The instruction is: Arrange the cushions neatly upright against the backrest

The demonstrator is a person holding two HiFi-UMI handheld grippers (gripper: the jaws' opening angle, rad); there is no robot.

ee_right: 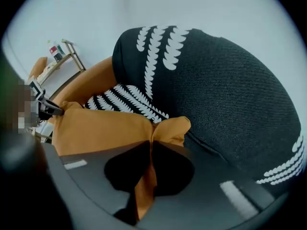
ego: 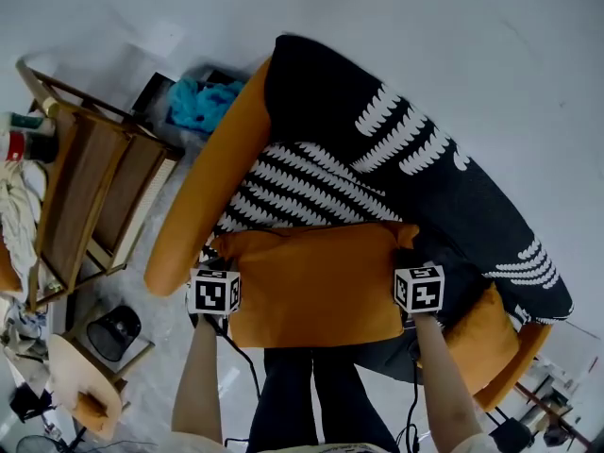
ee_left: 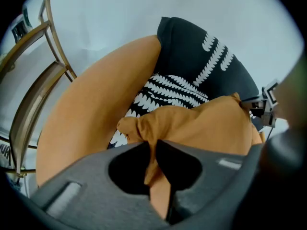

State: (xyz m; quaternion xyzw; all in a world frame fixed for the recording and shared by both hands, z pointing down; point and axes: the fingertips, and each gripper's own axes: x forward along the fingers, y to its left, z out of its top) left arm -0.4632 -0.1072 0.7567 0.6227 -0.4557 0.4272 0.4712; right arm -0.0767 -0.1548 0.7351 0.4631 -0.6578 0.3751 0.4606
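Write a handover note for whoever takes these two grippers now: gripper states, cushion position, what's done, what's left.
Left gripper: shut on the orange cushion's left corner.
Right gripper: shut on its right corner.
Cushion: held at the front of the sofa, short of the backrest, which black patterned fabric covers.
Done: cushion gripped at both corners.
Left: stand it upright against the backrest.

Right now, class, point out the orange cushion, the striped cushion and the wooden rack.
orange cushion [ego: 316, 291], head view, front face.
striped cushion [ego: 302, 189], head view, patterned middle.
wooden rack [ego: 90, 192], head view, slatted panel.
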